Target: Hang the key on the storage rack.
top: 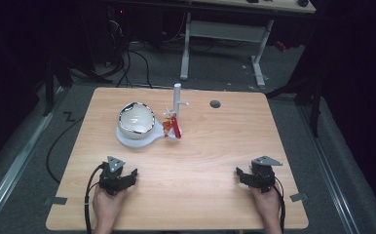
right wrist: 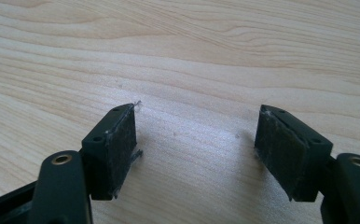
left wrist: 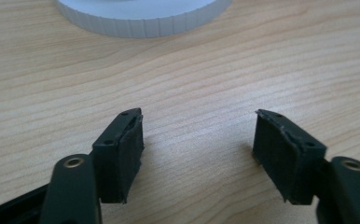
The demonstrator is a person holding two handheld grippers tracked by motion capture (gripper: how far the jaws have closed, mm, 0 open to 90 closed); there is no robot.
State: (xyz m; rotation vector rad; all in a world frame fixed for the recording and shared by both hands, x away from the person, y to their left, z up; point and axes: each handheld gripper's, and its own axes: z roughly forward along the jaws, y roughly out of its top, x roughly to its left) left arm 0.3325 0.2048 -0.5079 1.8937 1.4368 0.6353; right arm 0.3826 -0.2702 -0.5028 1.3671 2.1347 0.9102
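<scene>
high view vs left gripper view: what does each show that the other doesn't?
High view alone: the bowl on its white base, the white post with red pieces at its foot, the right hand-held gripper, both hands and the floor.

Left gripper view alone: the ribbed edge of a white disc up close, and bare wood between the open pads of the left hand-held gripper.

Shared: the wooden table and the left hand-held gripper.

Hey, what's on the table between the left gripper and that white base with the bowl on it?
Nothing: bare wood lies between the left gripper and the white base, as the high view and left gripper view both show.
</scene>
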